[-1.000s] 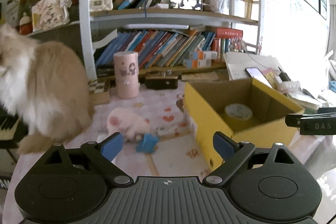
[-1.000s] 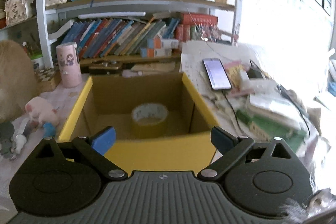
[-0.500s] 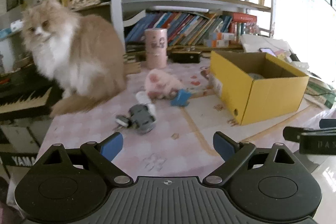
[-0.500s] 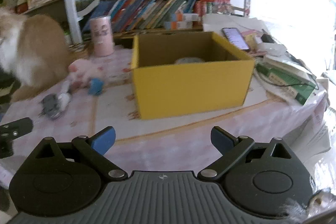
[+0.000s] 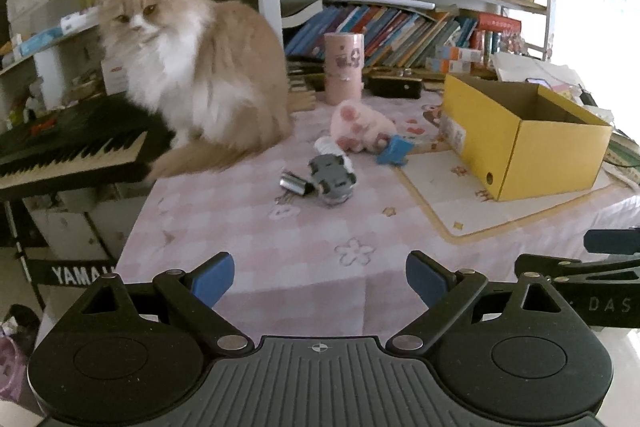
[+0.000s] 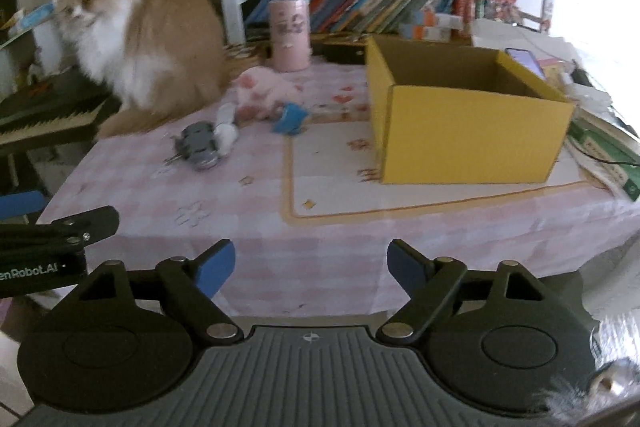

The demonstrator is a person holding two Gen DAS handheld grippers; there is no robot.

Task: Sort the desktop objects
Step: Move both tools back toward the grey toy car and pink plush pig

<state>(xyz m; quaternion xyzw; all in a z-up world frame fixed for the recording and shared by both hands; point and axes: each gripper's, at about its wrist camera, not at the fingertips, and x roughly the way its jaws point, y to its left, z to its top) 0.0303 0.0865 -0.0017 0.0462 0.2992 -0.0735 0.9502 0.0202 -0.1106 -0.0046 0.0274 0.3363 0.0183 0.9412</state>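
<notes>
- Since the earlier frames both grippers have drawn back from the yellow cardboard box point(image 6: 472, 143): a second ago the right wrist looked straight down into it at a roll of tape, and now the whole tabletop is in view with the box well ahead and its inside hidden from both cameras.
- The long-haired cat point(image 5: 200, 79) sits at the far left corner of the pink checked tablecloth point(image 5: 304, 251), partly over a black keyboard point(image 5: 72, 151), close to the loose items.
- The yellow cardboard box stands open on the right half of the cloth, apart from the clutter.
- The left gripper point(image 5: 320, 277) hangs over the near table edge with its jaws spread wide and nothing between them.
- The right gripper point(image 6: 311, 265) is beside it, jaws narrowing at this moment yet with only bare cloth between them.
- A pink plush toy point(image 5: 362, 125) lies mid-table, with a blue clip-like piece point(image 5: 394, 151) touching its right side.
- A grey toy car point(image 5: 332, 179) rests nearer, a white object point(image 5: 332, 149) just behind it.
- A small silver cylinder point(image 5: 294, 183) lies just left of the car.
- My reading: one item is boxed and the step in hand is lining up the next pick. The next move calls for reaching forward to the cluster, probably the car, closest to the left gripper, while staying clear of the cat.
</notes>
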